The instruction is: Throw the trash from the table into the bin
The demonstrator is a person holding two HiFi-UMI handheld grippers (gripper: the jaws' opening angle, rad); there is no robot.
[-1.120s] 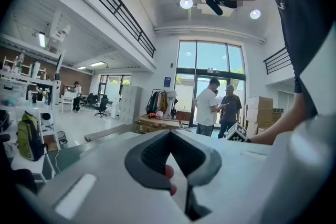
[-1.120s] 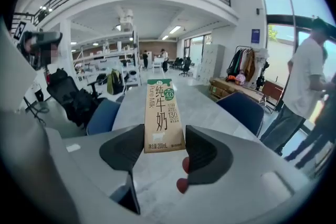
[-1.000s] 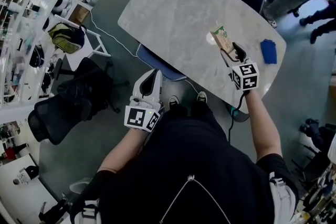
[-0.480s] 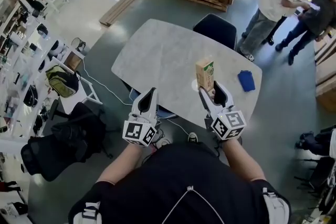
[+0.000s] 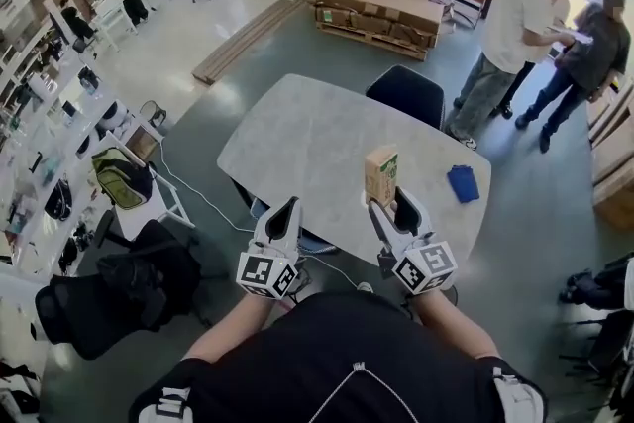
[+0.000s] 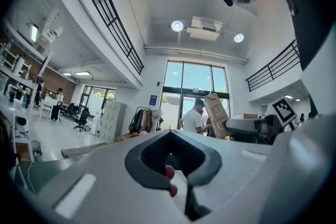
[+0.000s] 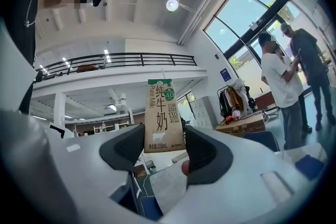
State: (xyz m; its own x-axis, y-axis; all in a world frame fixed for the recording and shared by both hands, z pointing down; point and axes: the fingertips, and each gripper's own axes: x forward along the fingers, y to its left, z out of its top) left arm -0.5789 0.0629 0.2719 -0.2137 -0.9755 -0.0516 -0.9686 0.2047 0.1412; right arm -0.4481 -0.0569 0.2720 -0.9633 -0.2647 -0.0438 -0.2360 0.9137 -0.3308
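The grey marbled table (image 5: pixel 307 134) fills the middle of the head view, with a dark chair (image 5: pixel 406 92) at its far edge. Its top is nearly bare.

The left tool (image 5: pixel 285 213) hangs just off the near edge. Its jaws are pressed together and hold nothing.

The right tool (image 5: pixel 389 205) is clamped on a milk carton (image 5: pixel 381 175), one jaw on each side panel. The carton stands upright and is held clear of the top, above the near edge toward the near right corner. A small blue object (image 5: pixel 463 183) lies flat by the right edge.

The step in hand looks like the carry, with the pickup done. No bin shows in any view, so the next move calls for turning from the table to find it. The grip should stay firm until the carton is over the opening. The blue object may be next.
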